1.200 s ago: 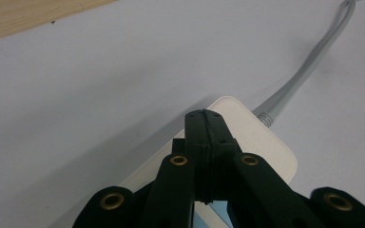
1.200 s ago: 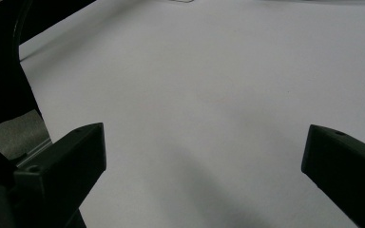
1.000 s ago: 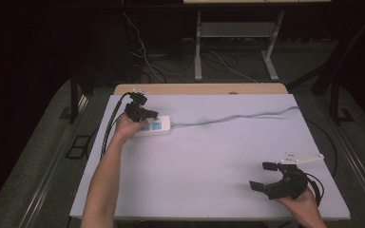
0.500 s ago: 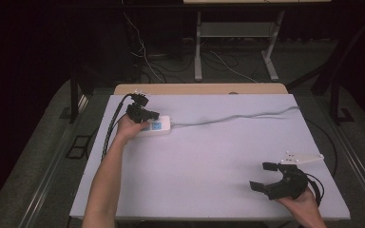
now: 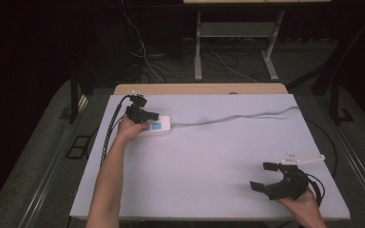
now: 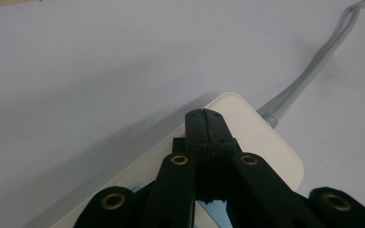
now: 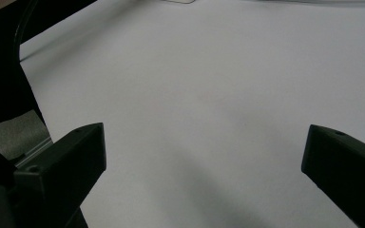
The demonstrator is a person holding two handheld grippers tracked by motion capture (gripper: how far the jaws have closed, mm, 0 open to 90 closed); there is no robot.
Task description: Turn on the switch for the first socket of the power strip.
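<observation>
High view: left tool (image 5: 145,114) clenched, jaws together over white power strip (image 5: 158,127) at table's (image 5: 209,161) far left; strip's long axis follows its cord (image 5: 233,118) rightward; right tool (image 5: 271,178) released, well apart.

High view sits above the near edge, facing forward and down over the whole white table (image 5: 209,156) (floor and cables beyond). Left gripper view rides close — looking down its jaws at the white power strip (image 6: 261,142), shared with the high view. Right gripper view is low over bare tabletop — its top edge possibly catches that strip.
</observation>
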